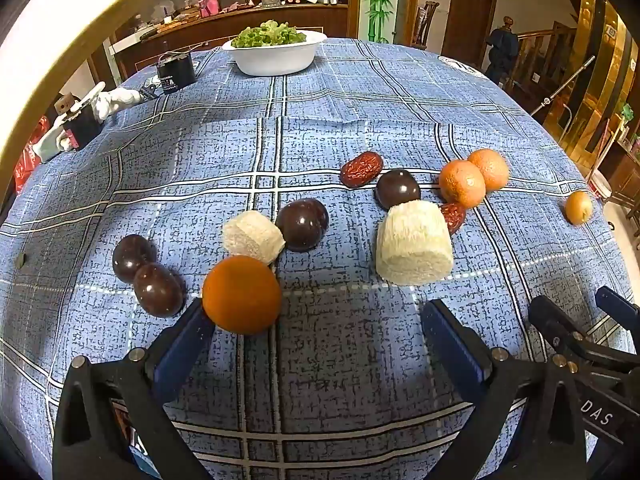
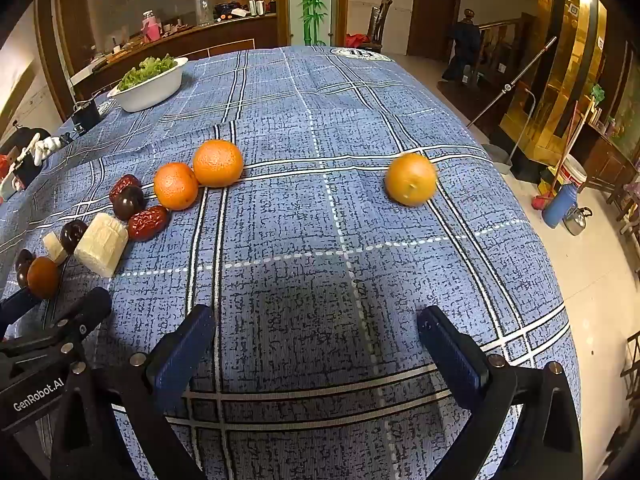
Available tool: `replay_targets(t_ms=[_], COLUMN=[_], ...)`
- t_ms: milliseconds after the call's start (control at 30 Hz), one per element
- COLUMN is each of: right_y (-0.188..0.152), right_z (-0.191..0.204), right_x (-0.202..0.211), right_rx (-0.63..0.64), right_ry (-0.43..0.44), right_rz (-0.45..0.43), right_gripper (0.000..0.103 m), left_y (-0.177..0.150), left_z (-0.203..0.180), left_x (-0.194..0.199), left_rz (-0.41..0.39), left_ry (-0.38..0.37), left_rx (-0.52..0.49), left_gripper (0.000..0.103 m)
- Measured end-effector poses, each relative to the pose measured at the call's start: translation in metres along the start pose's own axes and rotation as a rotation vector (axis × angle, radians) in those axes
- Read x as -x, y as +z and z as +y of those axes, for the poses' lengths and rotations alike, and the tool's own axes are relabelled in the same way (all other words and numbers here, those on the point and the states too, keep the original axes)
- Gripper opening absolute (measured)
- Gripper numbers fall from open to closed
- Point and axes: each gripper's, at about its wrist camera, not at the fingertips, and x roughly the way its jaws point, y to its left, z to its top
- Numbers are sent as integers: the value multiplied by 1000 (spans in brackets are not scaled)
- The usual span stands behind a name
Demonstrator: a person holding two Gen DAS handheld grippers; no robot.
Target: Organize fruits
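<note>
Fruits lie on a blue plaid tablecloth [image 1: 320, 128]. My left gripper [image 1: 316, 320] is open and empty. An orange [image 1: 241, 294] rests against its left fingertip [image 1: 192, 328]. Beyond lie two dark plums [image 1: 148, 276], a white sugarcane piece [image 1: 252, 236], another plum [image 1: 302, 224], a larger sugarcane piece [image 1: 414, 248], a red date [image 1: 361, 169], a plum [image 1: 397, 189] and two oranges [image 1: 474, 178]. My right gripper [image 2: 316, 332] is open and empty. A lone orange [image 2: 411, 179] lies ahead of it, blurred. The paired oranges [image 2: 198, 178] lie to its left.
A white bowl of lettuce [image 1: 276, 54] stands at the far side, also in the right wrist view [image 2: 148, 84]. A black device [image 1: 176, 72] and white gloves [image 1: 108, 102] lie at the far left. The table edge [image 2: 560, 280] drops off at the right.
</note>
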Motion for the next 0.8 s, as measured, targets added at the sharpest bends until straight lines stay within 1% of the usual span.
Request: replay_targets(t_ms=[800], right_y=[0], right_z=[-1], right_x=[0], right_rx=[2], right_ry=[-3], right_rz=[8], right_gripper=[103], left_y=[0], left_z=[0], left_x=[0], left_rz=[5], left_ry=[-3], left_rx=[2], left_gripper=[102])
